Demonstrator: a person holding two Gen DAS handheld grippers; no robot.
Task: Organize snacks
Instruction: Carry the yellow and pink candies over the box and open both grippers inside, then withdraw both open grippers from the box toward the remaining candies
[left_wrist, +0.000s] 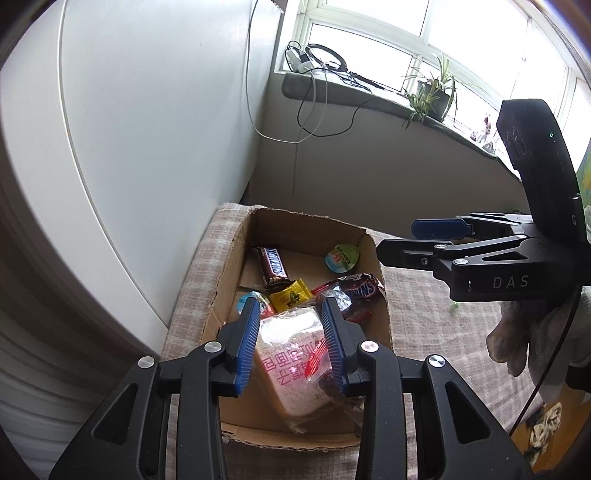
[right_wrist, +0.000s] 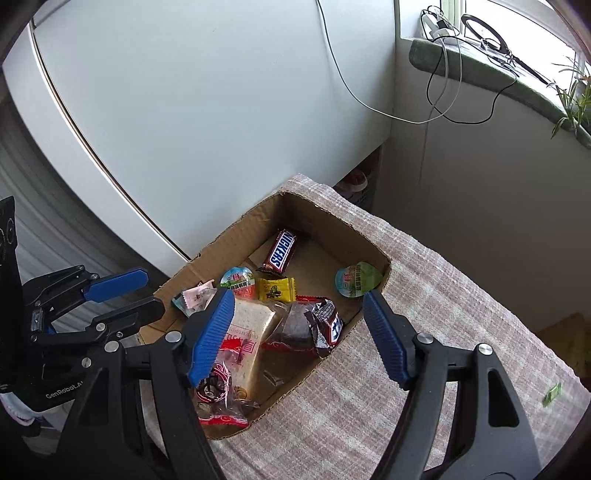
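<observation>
Left wrist view: my left tongs (left_wrist: 290, 334) sit over the cardboard box (left_wrist: 221, 291) on the cloth-covered table (left_wrist: 436, 321), pads either side of the wrapped bread slice (left_wrist: 291, 354); contact unclear, so I cannot tell if clamped. My right tongs (right_wrist: 299, 334) hang spread apart above the box's near edge. Snickers bar (right_wrist: 282, 250), yellow candy (right_wrist: 276, 288), jelly cup (right_wrist: 356, 279) lie inside.

Cloth: I see a checked beige cloth (right_wrist: 424, 295) spread over the table.
Cabinet: white cabinet (left_wrist: 147, 129) just beside the cloth's left edge.
Sill: windowsill (left_wrist: 369, 94) beyond the cloth's far side.
On sill: potted plant (left_wrist: 432, 92), black headphones (left_wrist: 325, 55); cables (left_wrist: 314, 110) dangle from it.
</observation>
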